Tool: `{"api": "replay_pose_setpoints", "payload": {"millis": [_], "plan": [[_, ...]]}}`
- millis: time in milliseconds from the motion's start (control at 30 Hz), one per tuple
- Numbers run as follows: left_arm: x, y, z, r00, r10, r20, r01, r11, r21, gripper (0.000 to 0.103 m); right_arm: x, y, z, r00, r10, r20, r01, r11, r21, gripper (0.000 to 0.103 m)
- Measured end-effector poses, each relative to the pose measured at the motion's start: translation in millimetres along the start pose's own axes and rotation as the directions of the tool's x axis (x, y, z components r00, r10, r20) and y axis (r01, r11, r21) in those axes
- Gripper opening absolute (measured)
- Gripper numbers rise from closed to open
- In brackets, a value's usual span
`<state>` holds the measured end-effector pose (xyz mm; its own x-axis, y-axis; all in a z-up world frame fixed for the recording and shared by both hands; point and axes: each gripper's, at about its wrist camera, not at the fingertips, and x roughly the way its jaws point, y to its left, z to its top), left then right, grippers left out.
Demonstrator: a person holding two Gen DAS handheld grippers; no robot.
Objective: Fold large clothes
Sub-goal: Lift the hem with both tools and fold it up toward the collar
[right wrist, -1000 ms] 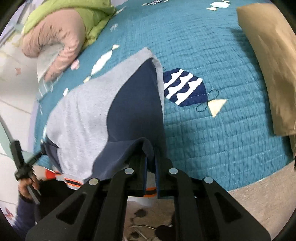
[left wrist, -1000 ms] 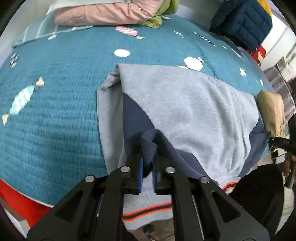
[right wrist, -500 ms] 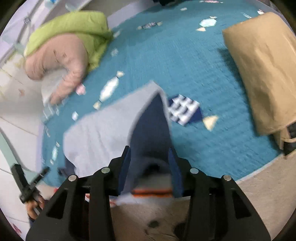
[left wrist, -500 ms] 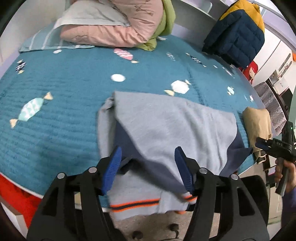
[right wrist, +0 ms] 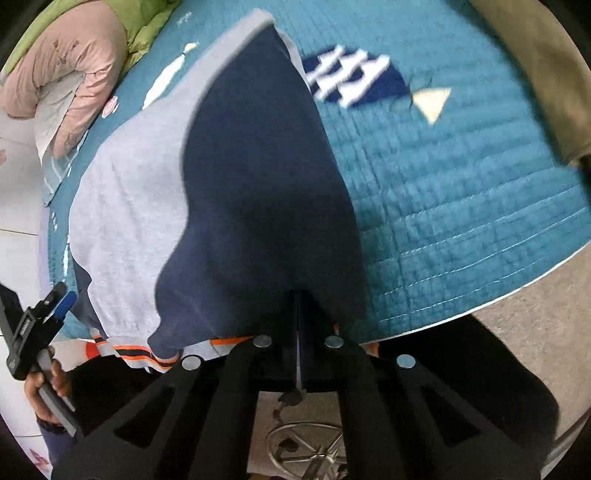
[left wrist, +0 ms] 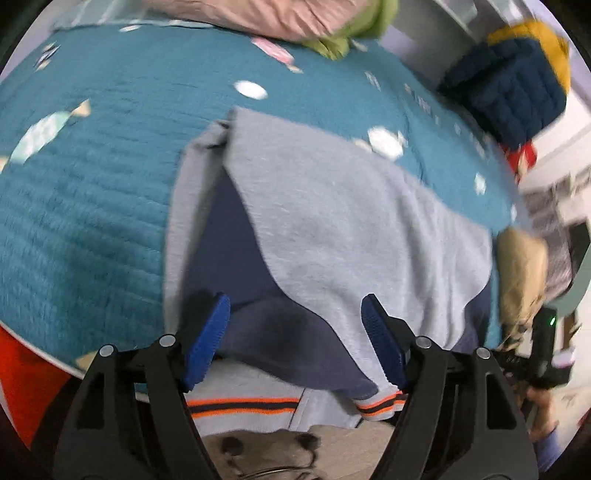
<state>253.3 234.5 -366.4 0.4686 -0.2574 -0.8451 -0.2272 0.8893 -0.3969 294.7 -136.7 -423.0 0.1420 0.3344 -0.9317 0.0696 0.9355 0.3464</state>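
Note:
A grey and navy sweatshirt [left wrist: 332,221] with an orange-striped hem lies on the teal quilted bed [left wrist: 92,177], its sleeves folded over the body. My left gripper [left wrist: 295,325] is open, its blue pads either side of the navy sleeve near the bed's front edge. In the right wrist view the sweatshirt [right wrist: 140,192] shows its navy sleeve [right wrist: 258,192]. My right gripper [right wrist: 299,306] is shut on the lower edge of that sleeve. The left gripper also shows in the right wrist view [right wrist: 59,299].
Pink and green bedding [left wrist: 288,18] lies at the far side. A navy and yellow jacket [left wrist: 509,85] sits at the back right. A folded tan garment [right wrist: 546,74] lies on the bed's right side. A stool base [right wrist: 306,450] stands on the floor below.
My left gripper has let go of the navy sleeve and stays open over it. My right gripper opened half a second ago and is now shut on the other sleeve.

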Motion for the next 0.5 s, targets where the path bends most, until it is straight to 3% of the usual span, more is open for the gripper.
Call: {"api": "replay_pose_setpoints", "payload": {"millis": [67, 167, 367, 500], "plan": [[-12.6, 14.3, -0.4, 0.999, 0.001, 0.035, 0.001, 0.998, -0.058, 0.079, -14.4, 19.8, -4.0, 0.998, -0.004, 0.057, 0.007, 0.998, -0.056, 0.006], [-21.8, 31.3, -1.8, 0.998, -0.004, 0.055, 0.011, 0.992, -0.126, 0.079, -23.8, 42.4, -3.6, 0.994, 0.052, 0.094, -0.043, 0.995, -0.095, 0.006], [-10.2, 35.2, -14.8, 1.0, -0.011, -0.023, 0.007, 0.987, -0.161, 0.079, -18.0, 80.8, -1.2, 0.992, 0.097, 0.08, -0.084, 0.984, -0.16, 0.006], [1.5, 40.2, -19.2, 0.998, -0.045, -0.045, 0.032, 0.967, -0.253, 0.079, -14.5, 96.8, -4.7, 0.993, 0.103, 0.063, -0.09, 0.978, -0.189, 0.007]]}}
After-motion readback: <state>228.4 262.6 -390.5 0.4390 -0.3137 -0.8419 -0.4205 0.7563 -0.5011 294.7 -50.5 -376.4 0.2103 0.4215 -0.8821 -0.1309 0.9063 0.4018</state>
